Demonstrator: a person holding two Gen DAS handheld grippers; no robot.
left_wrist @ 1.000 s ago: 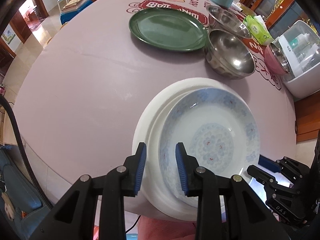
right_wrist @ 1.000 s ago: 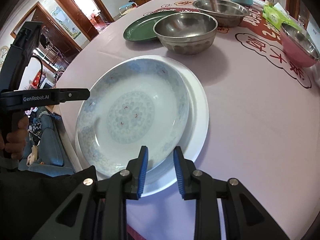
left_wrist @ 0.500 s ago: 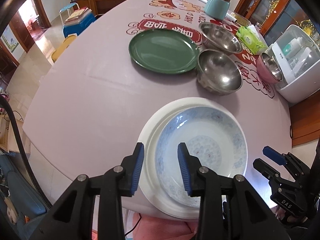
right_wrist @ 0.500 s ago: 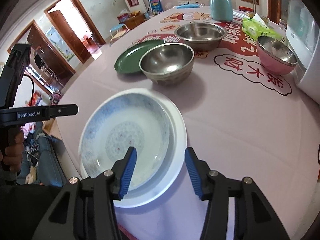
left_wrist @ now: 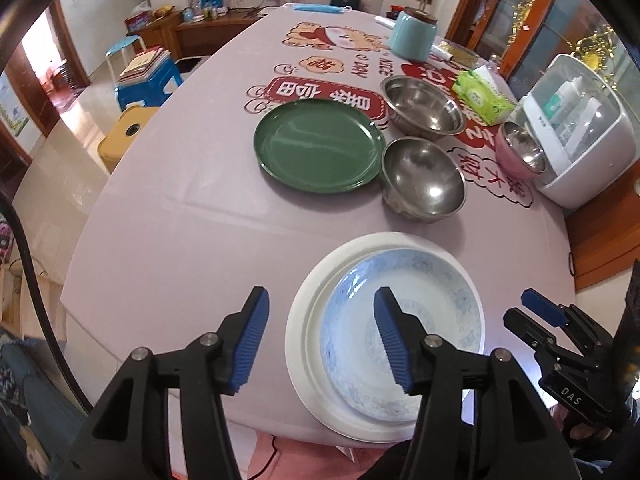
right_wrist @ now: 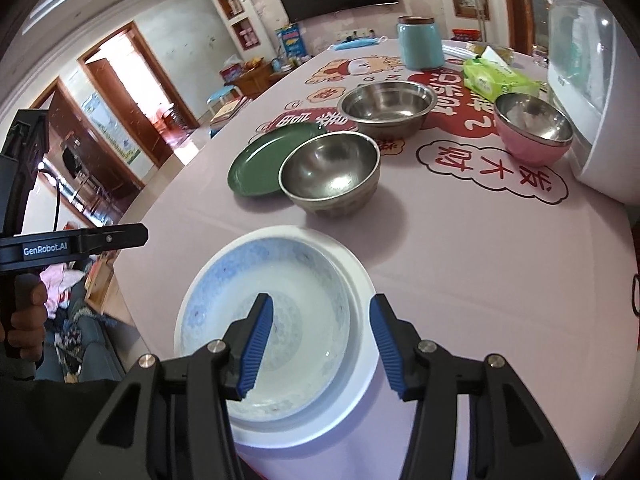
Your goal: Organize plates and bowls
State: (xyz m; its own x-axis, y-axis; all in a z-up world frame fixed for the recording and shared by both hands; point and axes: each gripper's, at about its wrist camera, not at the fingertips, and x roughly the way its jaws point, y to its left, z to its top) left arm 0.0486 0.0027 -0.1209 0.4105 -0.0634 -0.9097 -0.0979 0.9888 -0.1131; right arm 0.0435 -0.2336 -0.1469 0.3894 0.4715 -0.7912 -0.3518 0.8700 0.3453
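A blue-patterned plate (left_wrist: 416, 320) (right_wrist: 280, 304) lies stacked on a white plate (left_wrist: 312, 320) (right_wrist: 360, 344) at the table's near edge. A green plate (left_wrist: 318, 144) (right_wrist: 264, 158), two steel bowls (left_wrist: 424, 180) (left_wrist: 422, 106) (right_wrist: 330, 172) (right_wrist: 386, 106) and a pink bowl (left_wrist: 520, 152) (right_wrist: 534, 128) stand farther back. My left gripper (left_wrist: 320, 338) is open and empty, raised above the stack's left rim. My right gripper (right_wrist: 320, 344) is open and empty, raised above the stack's right rim.
A teal canister (left_wrist: 412, 38) (right_wrist: 420, 42), a green tissue pack (left_wrist: 482, 98) (right_wrist: 500, 78) and a white appliance (left_wrist: 576, 128) (right_wrist: 600, 80) stand at the table's back right. Stools (left_wrist: 146, 76) stand on the floor beyond the left edge.
Both grippers have opened wide and pulled back and up from the stacked plates. The plates stay at the table's near edge.
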